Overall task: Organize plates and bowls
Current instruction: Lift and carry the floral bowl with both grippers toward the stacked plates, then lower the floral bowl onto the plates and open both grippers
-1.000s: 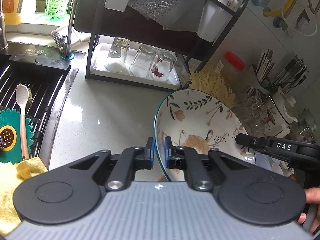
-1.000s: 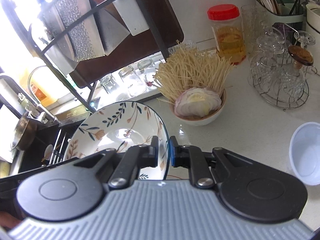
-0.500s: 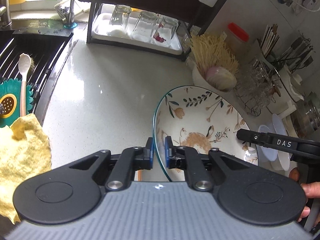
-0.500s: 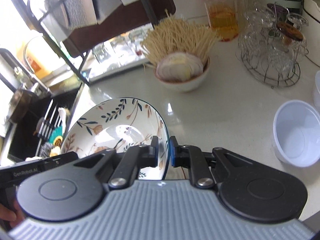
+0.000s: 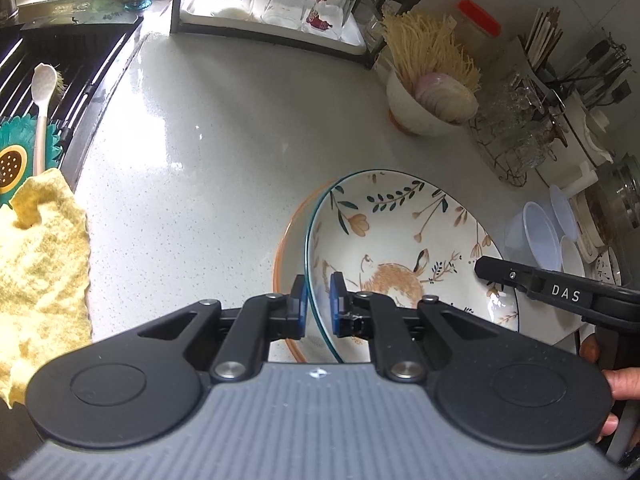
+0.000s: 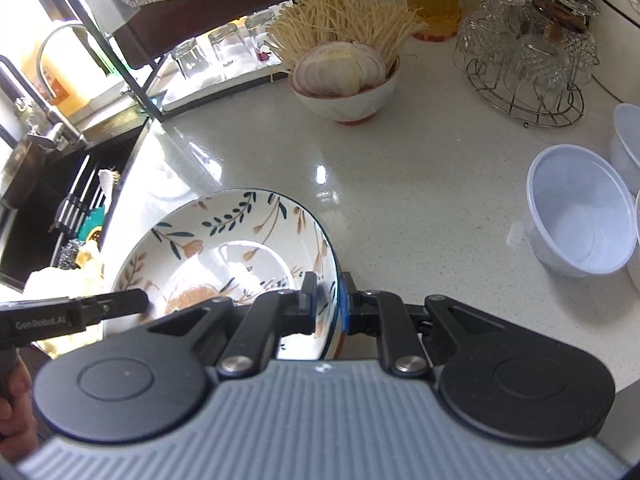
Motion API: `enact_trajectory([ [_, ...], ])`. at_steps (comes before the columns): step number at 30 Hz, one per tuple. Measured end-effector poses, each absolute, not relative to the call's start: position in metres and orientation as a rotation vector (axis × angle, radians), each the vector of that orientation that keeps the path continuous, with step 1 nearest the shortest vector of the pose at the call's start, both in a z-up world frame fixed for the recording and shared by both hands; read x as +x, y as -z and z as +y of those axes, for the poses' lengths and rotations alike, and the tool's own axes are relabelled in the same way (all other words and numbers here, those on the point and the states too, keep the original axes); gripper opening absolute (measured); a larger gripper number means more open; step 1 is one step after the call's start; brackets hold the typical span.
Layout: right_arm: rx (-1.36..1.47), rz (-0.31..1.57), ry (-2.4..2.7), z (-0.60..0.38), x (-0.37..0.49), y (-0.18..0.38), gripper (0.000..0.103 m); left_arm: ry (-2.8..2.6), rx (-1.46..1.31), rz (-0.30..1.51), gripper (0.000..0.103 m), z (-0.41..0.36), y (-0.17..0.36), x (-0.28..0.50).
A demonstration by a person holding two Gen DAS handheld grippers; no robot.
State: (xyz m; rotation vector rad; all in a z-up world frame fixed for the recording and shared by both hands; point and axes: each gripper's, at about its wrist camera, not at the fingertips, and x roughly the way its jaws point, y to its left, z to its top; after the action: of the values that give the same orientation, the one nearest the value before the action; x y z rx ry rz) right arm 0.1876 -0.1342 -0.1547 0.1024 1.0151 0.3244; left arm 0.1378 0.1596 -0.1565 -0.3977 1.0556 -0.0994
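A floral bowl with a dark rim [image 5: 400, 236] is held between both grippers, low over the counter. My left gripper [image 5: 318, 306] is shut on its left rim. My right gripper [image 6: 328, 304] is shut on its right rim; the bowl shows in the right wrist view [image 6: 224, 248] too. Under the bowl lies an orange-rimmed plate [image 5: 286, 248], partly hidden by it. The right gripper's finger [image 5: 560, 292] shows in the left wrist view across the bowl.
A bowl of onion slices and noodles [image 6: 348, 76] stands behind. Clear plastic bowls [image 6: 580, 216] sit at the right. A wire rack of glasses [image 6: 528, 64] is at the back right. The sink [image 5: 48, 80] and a yellow cloth [image 5: 40, 248] are at the left. A dish rack with glasses [image 5: 280, 4] stands at the back.
Both grippers have carried the floral bowl down and toward the near edge of the counter, over the orange-rimmed plate. Both stay shut on the rim.
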Motion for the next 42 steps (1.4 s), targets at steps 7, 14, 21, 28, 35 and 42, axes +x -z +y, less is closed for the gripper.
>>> enact_trajectory([
  [7, 0.098, 1.024, -0.304, -0.133, 0.187, 0.158, 0.014, 0.109, -0.38, 1.084, 0.014, 0.159, 0.161, 0.146],
  [14, 0.093, 1.027, -0.29, -0.13, 0.189, 0.16, 0.014, 0.119, -0.331, 1.117, 0.014, 0.155, 0.165, 0.155],
  [21, 0.112, 1.021, -0.287, -0.131, 0.195, 0.16, 0.014, 0.115, -0.327, 1.116, 0.015, 0.155, 0.166, 0.16],
  [28, 0.151, 1.033, -0.286, -0.134, 0.196, 0.164, 0.014, 0.127, -0.333, 1.115, 0.033, 0.156, 0.16, 0.163],
  [35, 0.202, 1.006, -0.309, -0.137, 0.194, 0.16, 0.014, 0.145, -0.323, 1.131, 0.058, 0.145, 0.154, 0.163],
  [42, 0.219, 1.014, -0.309, -0.139, 0.195, 0.163, 0.013, 0.119, -0.337, 1.132, 0.073, 0.15, 0.144, 0.164],
])
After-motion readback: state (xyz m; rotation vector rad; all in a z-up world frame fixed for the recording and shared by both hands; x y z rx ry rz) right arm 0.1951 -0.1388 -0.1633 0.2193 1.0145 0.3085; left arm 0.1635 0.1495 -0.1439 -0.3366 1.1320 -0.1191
